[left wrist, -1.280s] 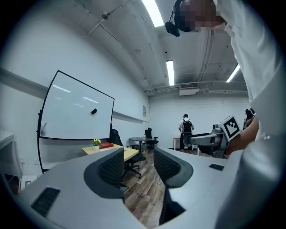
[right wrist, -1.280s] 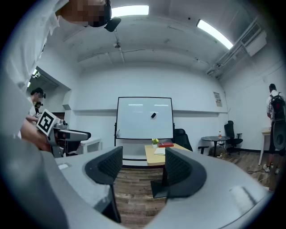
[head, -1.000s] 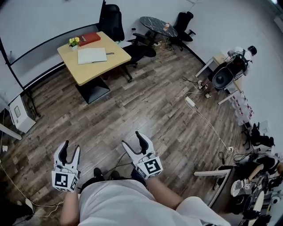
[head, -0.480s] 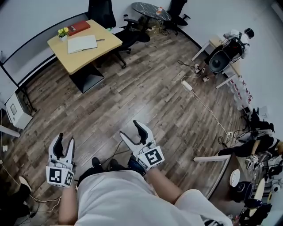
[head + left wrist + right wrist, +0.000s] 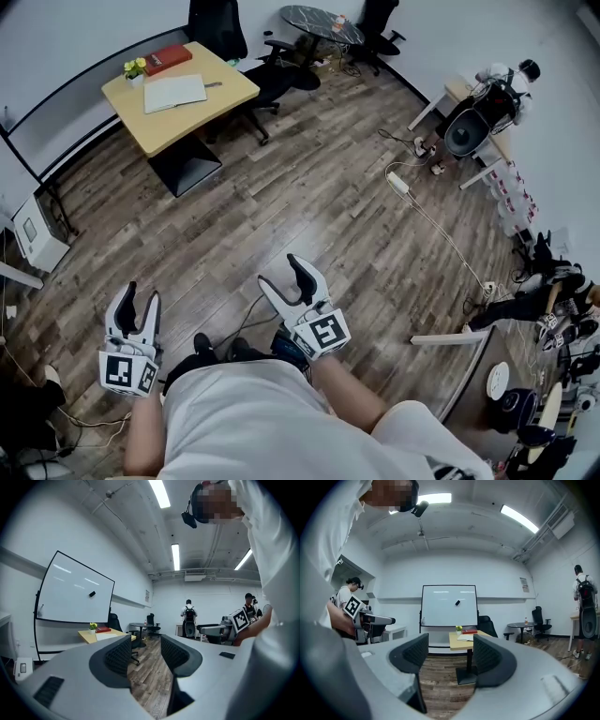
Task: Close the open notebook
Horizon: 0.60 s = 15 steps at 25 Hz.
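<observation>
Left gripper (image 5: 140,300): held low at the person's left, over the wood plank floor (image 5: 309,216); jaws spread apart, with only floor and far room showing between the ribbed pads in its own view. Right gripper (image 5: 284,278): held at the person's right, just ahead of the white shirt (image 5: 253,422); jaws likewise spread wide and holding nothing, and through the gap its view frames the table pedestal. Open notebook (image 5: 174,92): lies flat, pages up, on the light wooden table (image 5: 202,117) at the far side of the room, well apart from both grippers. Slim dark item, apparently a pen (image 5: 214,85): on the tabletop just beside the notebook's right edge. Red book (image 5: 167,58): closed, at the table's far edge, behind the notebook. Small pot of yellow flowers (image 5: 135,69): near the red book, at the table's far left corner. Whiteboard (image 5: 449,605): on a black frame behind the table, with a small dark object stuck to its surface. Black office chair (image 5: 211,23): against the wall behind the table. Round dark table (image 5: 314,21): further right, with more black chairs around it. White power strip (image 5: 400,183): on the floor at the right, with a cable trailing from it toward the near right. Person with a backpack (image 5: 582,606): standing at the room's right side, back turned.
</observation>
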Each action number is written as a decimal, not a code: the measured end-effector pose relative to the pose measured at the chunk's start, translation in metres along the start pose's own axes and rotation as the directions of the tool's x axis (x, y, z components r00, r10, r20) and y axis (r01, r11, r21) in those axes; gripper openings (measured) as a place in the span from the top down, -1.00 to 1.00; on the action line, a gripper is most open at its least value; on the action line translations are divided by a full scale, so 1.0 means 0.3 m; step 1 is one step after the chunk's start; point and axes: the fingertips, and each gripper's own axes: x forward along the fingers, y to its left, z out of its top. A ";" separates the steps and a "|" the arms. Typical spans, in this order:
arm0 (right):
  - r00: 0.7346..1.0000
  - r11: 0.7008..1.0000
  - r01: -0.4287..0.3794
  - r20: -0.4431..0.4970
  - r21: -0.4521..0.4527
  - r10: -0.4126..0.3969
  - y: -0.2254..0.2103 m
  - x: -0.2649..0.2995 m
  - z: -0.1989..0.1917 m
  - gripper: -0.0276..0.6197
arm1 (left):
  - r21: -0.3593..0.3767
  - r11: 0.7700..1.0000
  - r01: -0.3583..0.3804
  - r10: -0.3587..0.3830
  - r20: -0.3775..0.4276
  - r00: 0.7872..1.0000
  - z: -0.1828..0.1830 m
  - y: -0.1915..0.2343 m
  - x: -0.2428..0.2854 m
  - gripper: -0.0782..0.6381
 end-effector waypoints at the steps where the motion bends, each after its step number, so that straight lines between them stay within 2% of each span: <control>1: 1.000 1.000 0.003 -0.003 0.002 -0.003 -0.005 -0.002 -0.002 -0.01 | 0.000 1.000 0.001 -0.001 -0.001 1.000 0.001 -0.003 0.003 0.26; 8: 1.000 1.000 0.011 -0.009 0.000 -0.011 -0.018 -0.017 -0.015 -0.01 | 0.001 1.000 0.027 -0.027 -0.021 0.999 -0.006 -0.036 0.021 0.26; 15: 0.999 0.999 -0.039 -0.019 -0.004 0.039 0.019 -0.008 -0.024 -0.01 | 0.030 0.999 0.026 -0.025 -0.015 1.000 0.002 -0.056 0.022 0.26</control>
